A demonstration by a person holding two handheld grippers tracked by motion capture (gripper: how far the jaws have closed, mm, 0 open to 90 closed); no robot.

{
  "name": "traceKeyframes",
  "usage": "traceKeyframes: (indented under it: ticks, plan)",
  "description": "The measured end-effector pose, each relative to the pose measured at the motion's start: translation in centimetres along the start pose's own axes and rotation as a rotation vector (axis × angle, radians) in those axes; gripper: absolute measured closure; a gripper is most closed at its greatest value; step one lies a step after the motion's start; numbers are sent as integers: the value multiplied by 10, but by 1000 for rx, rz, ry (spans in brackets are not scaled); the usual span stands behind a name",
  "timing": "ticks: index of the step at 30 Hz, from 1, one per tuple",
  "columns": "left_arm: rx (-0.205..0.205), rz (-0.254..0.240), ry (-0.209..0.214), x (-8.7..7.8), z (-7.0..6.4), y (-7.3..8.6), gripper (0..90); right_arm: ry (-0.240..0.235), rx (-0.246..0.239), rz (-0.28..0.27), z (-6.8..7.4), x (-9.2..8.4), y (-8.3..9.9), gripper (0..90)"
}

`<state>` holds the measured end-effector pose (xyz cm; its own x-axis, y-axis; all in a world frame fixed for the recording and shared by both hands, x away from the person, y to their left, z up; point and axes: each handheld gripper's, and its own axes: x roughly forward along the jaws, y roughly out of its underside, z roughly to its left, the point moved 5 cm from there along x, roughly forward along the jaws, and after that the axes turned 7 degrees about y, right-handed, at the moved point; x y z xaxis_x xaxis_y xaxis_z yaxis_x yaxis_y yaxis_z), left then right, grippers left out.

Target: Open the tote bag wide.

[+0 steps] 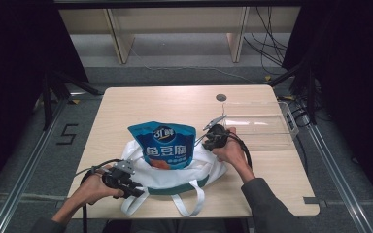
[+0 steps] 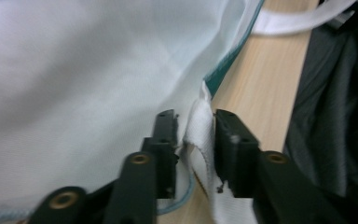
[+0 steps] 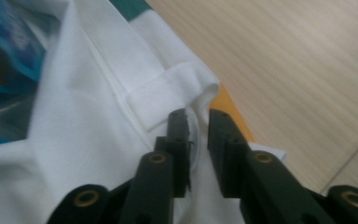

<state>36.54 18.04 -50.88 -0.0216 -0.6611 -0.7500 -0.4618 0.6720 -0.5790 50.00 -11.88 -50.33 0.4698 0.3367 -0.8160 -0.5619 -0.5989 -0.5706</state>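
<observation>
The high view sits above the person's side of the table (image 1: 126, 104), looking forward and down from some distance, so the whole tabletop, the floor around it and a shelf unit beyond fit in. The left gripper view rides on the left gripper (image 2: 193, 128) and looks along its black jaws from very near at the white tote bag (image 2: 84, 84), with a strip of tabletop beside. The right gripper view rides on the right gripper (image 3: 198, 121), equally close, facing the same bag's rim. All three views share the bag and the wooden tabletop.
</observation>
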Motion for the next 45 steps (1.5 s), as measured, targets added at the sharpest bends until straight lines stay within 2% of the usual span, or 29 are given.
traceKeyframes:
  ticks: [1, 2, 3, 5, 7, 9, 10, 11, 12, 13, 14, 15, 16, 17, 18, 19, 20, 22, 25, 27, 29, 31, 32, 33, 36, 37, 39, 43, 45]
  plan:
    - [0, -21, -7, -6, -1, -3, 623, -10, 0, -33, -1, -6, -1, 714]
    - [6, -41, -10, -12, -1, -6, 611, 6, 31, -60, 0, -13, -2, 697]
    - [7, -73, -6, -18, -1, -10, 598, -11, 22, -68, 0, -23, -2, 683]
    - [7, -121, -41, -31, 2, -17, 601, -25, 10, -116, 4, -36, -1, 674]
    - [-3, -156, -105, -43, 11, -24, 644, -36, -2, -100, 9, -50, 5, 674]
    - [-7, -167, -180, -50, 24, -29, 719, -40, -19, -97, 16, -57, 12, 710]
    - [-10, -167, -216, -51, 32, -31, 748, -32, -42, -99, 17, -58, 16, 725]
    - [-12, -152, -248, -52, 41, -31, 781, -28, -34, -78, 19, -60, 20, 747]
    - [-35, -146, -279, -51, 50, -29, 804, -4, -42, -76, 18, -60, 24, 777]
    - [-47, -125, -282, -50, 58, -27, 825, -7, -48, -82, 18, -60, 26, 816]
    - [-69, -129, -287, -47, 65, -24, 845, -25, -67, -61, 18, -61, 30, 845]
    - [-75, -116, -289, -45, 71, -21, 863, -27, -61, -63, 18, -58, 32, 870]
    - [-93, -109, -293, -41, 75, -18, 872, -14, -68, -46, 16, -55, 35, 890]
    - [-117, -116, -305, -36, 79, -15, 876, -10, -91, -10, 14, -51, 38, 900]
    - [-124, -117, -301, -33, 82, -12, 880, -2, -101, -11, 13, -44, 41, 900]
    - [-145, -113, -297, -29, 85, -9, 884, 1, -105, 28, 13, -41, 44, 900]
    - [-138, -104, -300, -26, 88, -7, 888, -11, -110, 52, 13, -36, 47, 900]
    - [-164, -94, -286, -21, 91, -4, 890, -9, -118, 77, 13, -27, 51, 900]
    - [-175, -106, -260, -16, 97, -2, 892, -14, -93, 92, 9, -20, 53, 900]
    - [-189, -115, -266, -14, 99, -1, 893, -26, -71, 88, 5, -15, 55, 900]
    - [-172, -105, -282, -10, 100, -1, 893, -16, -80, 90, 6, -12, 56, 900]
    - [-171, -104, -277, -10, 100, -1, 893, -19, -74, 90, 5, -12, 55, 900]
    - [-179, -119, -277, -10, 100, -1, 893, -22, -68, 87, 4, -11, 55, 900]
    - [-193, -110, -273, -10, 100, -1, 894, -24, -57, 87, 4, -11, 55, 900]
    - [-191, -130, -278, -9, 103, -3, 893, -12, -85, 81, 0, -8, 51, 900]
    - [-190, -121, -284, -10, 105, -3, 893, -5, -69, 85, 0, -8, 51, 900]
    - [-198, -120, -279, -10, 106, -4, 893, 0, -73, 81, -1, -7, 49, 900]
    - [-195, -140, -279, -10, 107, -5, 892, -7, -58, 77, -2, -7, 49, 900]
    - [-185, -127, -278, -12, 106, -4, 889, -15, -49, 63, -2, -8, 48, 900]
